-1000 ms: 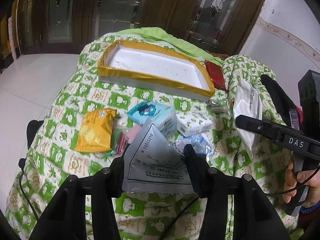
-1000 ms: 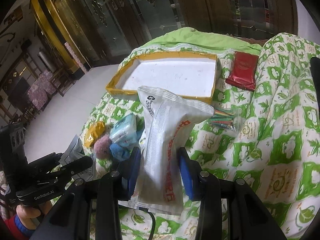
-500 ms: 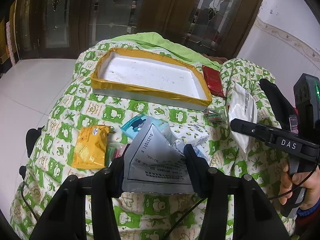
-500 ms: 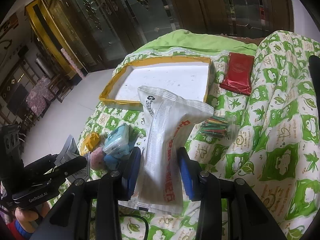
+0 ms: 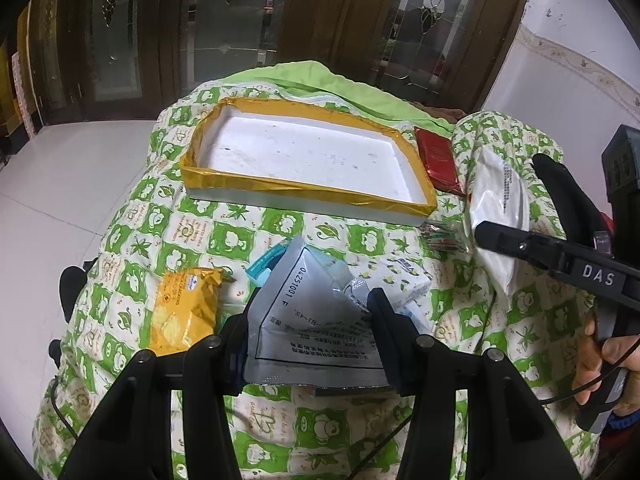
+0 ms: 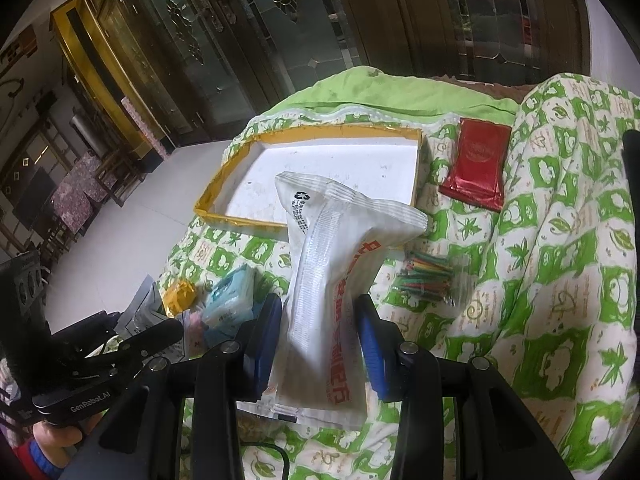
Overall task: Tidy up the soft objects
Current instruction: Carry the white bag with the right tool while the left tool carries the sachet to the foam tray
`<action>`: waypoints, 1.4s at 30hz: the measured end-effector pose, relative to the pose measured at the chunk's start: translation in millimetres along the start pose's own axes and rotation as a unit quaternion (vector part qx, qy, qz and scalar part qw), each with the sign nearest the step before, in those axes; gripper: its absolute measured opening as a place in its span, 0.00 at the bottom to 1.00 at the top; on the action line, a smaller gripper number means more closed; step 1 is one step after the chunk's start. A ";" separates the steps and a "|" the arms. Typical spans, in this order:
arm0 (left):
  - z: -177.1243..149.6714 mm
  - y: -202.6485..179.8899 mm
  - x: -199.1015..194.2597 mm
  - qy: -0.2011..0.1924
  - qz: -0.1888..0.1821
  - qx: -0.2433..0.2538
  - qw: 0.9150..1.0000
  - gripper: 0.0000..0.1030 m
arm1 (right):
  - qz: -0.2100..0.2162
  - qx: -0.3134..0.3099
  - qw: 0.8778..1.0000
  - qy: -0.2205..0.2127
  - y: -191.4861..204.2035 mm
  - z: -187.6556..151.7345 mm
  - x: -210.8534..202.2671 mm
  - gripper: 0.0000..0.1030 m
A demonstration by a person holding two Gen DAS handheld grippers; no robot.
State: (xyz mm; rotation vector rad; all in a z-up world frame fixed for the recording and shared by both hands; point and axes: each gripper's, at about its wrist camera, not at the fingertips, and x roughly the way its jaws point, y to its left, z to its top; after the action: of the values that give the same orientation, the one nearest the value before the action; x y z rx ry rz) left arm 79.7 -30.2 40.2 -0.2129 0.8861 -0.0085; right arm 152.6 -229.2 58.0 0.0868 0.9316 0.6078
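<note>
Left gripper (image 5: 310, 322) clamps a silver pouch (image 5: 308, 328); right gripper (image 6: 316, 332) clamps a white bag (image 6: 340, 280); carry both level to the tray (image 5: 280, 188), upper centre, releasing inside its rim.

Glossy foil pouch (image 5: 316, 328), matt foam tray (image 5: 412, 216), printed cloth quilt (image 5: 280, 232)

Dark wooden doors (image 5: 320, 20) with leaded glass fill the top; pale tiled floor (image 5: 60, 184) lies left, white wall (image 5: 568, 80) upper right.

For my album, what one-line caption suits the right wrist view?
Right tool grips a white packet above the green quilt, facing an empty yellow-rimmed tray.
</note>
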 end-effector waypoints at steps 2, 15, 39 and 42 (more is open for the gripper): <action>2.7 1.0 1.5 0.001 0.004 0.001 1.000 0.48 | 0.001 0.000 1.000 -0.001 -0.1 4.9 0.7 0.40; 15.5 1.7 10.1 0.002 0.034 0.018 0.999 0.48 | 0.004 0.005 1.000 -0.007 4.5 26.4 12.1 0.40; 38.3 3.6 35.6 0.010 0.047 0.039 0.998 0.48 | 0.020 0.032 0.999 -0.002 2.3 57.2 52.7 0.40; 40.6 4.7 36.7 0.010 0.046 0.037 0.998 0.48 | 0.019 0.034 0.999 0.001 0.2 58.2 55.9 0.40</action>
State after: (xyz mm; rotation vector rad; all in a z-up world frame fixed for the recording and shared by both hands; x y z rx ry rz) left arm 133.9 -21.8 36.0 -0.1026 0.9125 0.0411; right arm 222.2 -188.9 52.7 0.1644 0.9534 0.6113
